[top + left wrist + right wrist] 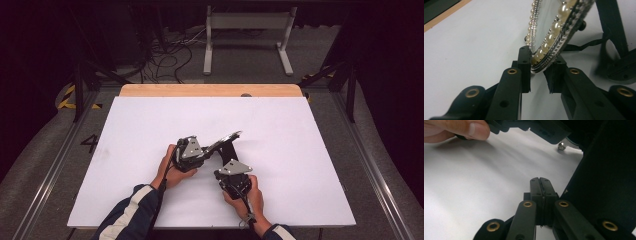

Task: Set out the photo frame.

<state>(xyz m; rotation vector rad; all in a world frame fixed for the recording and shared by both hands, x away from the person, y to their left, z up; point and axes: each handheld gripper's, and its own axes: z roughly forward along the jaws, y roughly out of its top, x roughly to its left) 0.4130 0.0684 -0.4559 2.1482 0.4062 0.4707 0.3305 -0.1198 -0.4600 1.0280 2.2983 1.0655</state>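
Observation:
A silver picture frame [226,138] edged with pearls [554,32] stands tilted on the white table, propped by its black back stand [231,150]. My left gripper [207,150] is shut on the frame's lower rim, one jaw on each face [540,60]. My right gripper [227,167] sits just in front of the stand, its jaws pressed together [540,182] with nothing visible between them. The black stand panel [604,182] rises right beside those jaws. A thin black ribbon [586,45] runs from the frame's back to the stand.
The white board [150,125] covers the table, with a wooden strip [210,90] along its far edge. A hand's fingertip [471,130] and the left gripper's body [544,130] hang above the right gripper's jaws. A white stand [247,40] and cables lie on the floor beyond.

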